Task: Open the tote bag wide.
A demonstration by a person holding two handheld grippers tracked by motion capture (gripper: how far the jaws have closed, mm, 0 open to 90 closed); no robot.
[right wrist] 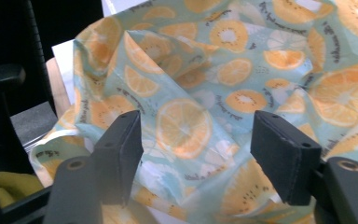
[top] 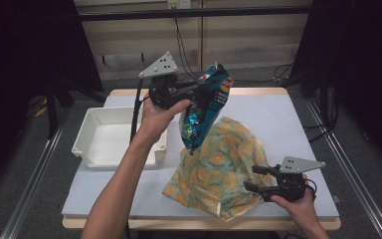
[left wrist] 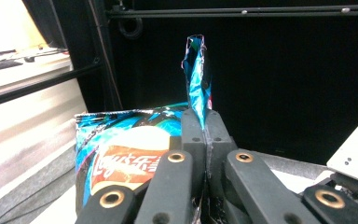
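A blue snack bag (top: 205,107) hangs in the air above the table, pinched at its top edge by my left gripper (top: 199,89). In the left gripper view the jaws are pressed together on the bag's foil edge (left wrist: 196,86), and the printed front (left wrist: 126,156) hangs to the left. A cloth bag with an orange-slice print (top: 221,167) lies crumpled on the table under the snack bag. My right gripper (top: 254,178) stands open at the cloth bag's near right edge. In the right gripper view the cloth (right wrist: 191,126) lies between and beyond its spread jaws, which do not press on it.
A white plastic tray (top: 95,147) sits at the table's left side. The table top is a pale sheet (top: 278,124) on a wooden board. Dark frame posts and cables stand behind and to both sides.
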